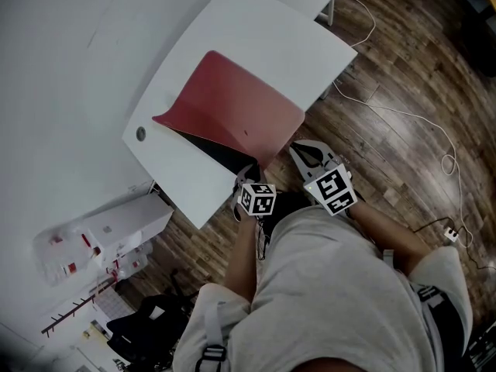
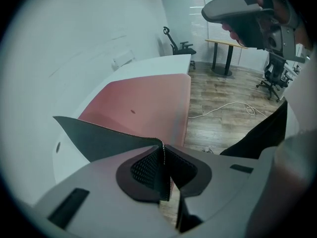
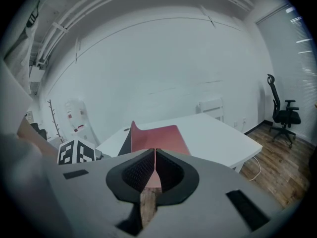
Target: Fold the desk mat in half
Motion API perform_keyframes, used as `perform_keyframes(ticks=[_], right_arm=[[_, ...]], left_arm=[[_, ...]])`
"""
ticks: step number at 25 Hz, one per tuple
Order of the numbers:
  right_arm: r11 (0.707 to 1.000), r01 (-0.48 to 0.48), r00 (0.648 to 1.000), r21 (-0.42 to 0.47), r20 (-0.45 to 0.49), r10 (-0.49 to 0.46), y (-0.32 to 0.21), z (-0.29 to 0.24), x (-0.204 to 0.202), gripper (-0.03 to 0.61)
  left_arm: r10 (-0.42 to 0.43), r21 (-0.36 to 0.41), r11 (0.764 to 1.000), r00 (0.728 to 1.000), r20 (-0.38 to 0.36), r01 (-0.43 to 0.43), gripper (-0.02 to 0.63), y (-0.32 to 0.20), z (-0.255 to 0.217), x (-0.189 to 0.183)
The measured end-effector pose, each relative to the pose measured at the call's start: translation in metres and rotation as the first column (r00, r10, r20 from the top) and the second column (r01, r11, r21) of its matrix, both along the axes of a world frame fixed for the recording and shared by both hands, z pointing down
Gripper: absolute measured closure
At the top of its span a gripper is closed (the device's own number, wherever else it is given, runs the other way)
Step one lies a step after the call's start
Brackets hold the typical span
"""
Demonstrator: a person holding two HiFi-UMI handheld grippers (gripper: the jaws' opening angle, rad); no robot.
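Nearest me, my left gripper (image 2: 162, 157) has its jaws narrow, pinching the near corner of the desk mat (image 1: 232, 103), whose black underside is turned up there. Just beside it, my right gripper (image 3: 154, 165) is clamped on the mat's other near corner. Beyond, the red mat lies across the white table (image 1: 279, 29), its left edge curled up. An office chair (image 3: 283, 114) stands far off.

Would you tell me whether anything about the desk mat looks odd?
The desk mat has its near edge lifted off the table, pinched by the left tool and right tool, showing black underside. A dark spot marks its red face.
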State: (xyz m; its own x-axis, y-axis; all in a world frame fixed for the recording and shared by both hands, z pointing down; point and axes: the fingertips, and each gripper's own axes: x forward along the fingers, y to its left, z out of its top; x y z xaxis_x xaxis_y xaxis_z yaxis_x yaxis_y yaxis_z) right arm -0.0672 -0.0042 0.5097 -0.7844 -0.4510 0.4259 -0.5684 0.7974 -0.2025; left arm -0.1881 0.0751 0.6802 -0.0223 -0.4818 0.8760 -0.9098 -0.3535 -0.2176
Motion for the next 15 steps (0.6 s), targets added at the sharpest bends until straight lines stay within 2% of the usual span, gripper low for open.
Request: perform_keyframes(ticks=[15], right_arm=[[1.0,-0.006,1.0,-0.012,-0.002,0.006,-0.005,0.013,0.017,0.537]], left_arm=[[0.025,0.0,1.0,1.0,-0.007,-0.025,0.569,-0.013,0.003,0.023]])
